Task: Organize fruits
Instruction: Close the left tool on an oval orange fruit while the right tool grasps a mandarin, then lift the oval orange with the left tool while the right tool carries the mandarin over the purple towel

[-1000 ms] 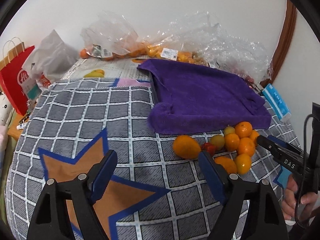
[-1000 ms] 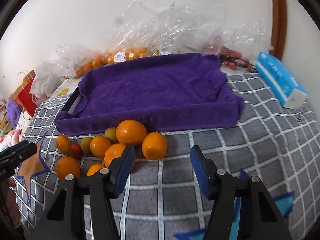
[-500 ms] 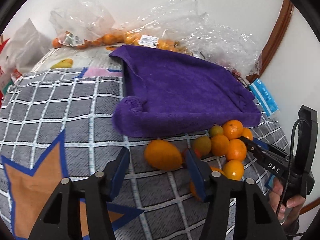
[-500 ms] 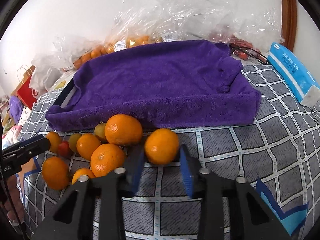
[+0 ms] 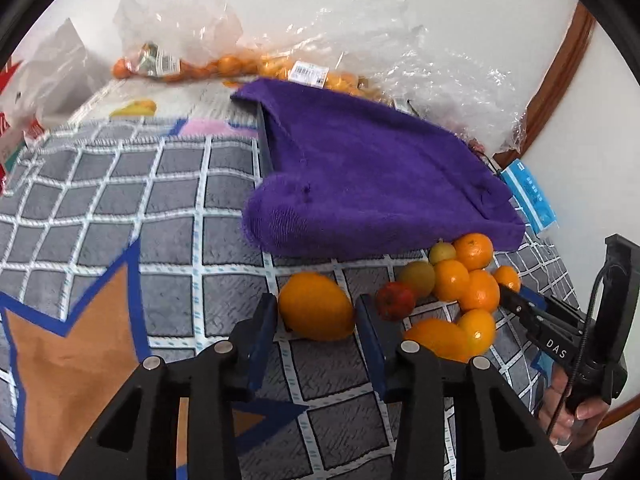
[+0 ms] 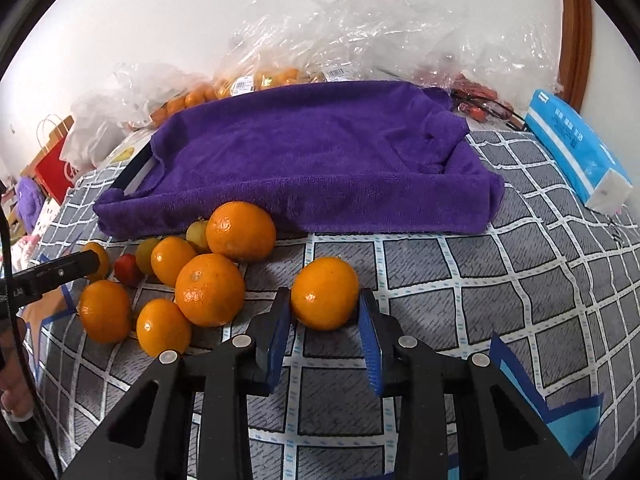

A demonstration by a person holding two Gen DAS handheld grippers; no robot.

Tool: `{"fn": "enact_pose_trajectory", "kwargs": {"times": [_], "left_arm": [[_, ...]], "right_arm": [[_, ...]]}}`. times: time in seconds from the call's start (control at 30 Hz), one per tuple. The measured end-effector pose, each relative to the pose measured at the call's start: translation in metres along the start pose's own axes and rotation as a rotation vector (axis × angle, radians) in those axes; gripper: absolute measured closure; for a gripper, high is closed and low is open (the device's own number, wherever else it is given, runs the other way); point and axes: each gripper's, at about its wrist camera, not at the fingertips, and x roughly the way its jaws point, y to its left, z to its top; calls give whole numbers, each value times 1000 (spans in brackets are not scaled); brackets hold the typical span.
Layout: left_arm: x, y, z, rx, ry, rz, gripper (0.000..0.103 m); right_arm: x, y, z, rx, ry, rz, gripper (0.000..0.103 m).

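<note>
- Fruit is lying loose on a grey checked blanket [image 6: 500,280], heaped just in front of a purple towel [image 6: 320,152] draped over a tray.
- The right gripper [image 6: 325,330] is clamping a round orange [image 6: 325,298] between its blue pads, just in front of the towel's near edge.
- The left gripper [image 5: 316,326] is closing its jaws around an oval orange fruit [image 5: 316,306] near the towel's front corner, pads at its sides.
- The remaining pile of oranges [image 6: 208,288] is sitting beside both, still before the towel.
</note>
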Motion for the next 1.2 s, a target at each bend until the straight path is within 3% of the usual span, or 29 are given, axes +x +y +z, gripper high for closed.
{"fn": "enact_pose_trajectory", "kwargs": {"times": [0.17,0.3,0.47,0.6,0.7,0.83,1.0,1.2], "left_arm": [[3,-5,-4,50,-64,22,65],[-4,1,-4,20,-100,-55,67],[-14,1,-8,10,-154,-70,70],[-8,2,-6,-2,-127,-53,70],[2,7,-5,-33,-87,-51,63],[5,-1,-5,1,-77,-15,61],[6,5,-3,-46,-84,-64,69],[-7,5,-8,-43,-144,-111,69]], "right_arm": [[0,-1,-1,8,-9,4,70],[-2,-5,-1,26,-22,37,70],[-12,-11,-3,56,-73,71,70],[-14,-13,-3,68,-85,77,70],[-11,-10,-2,57,-71,71,70],[-10,-8,-2,44,-68,55,70],[-11,-11,-3,59,-70,58,70],[-15,-10,-3,55,-89,66,70]]}}
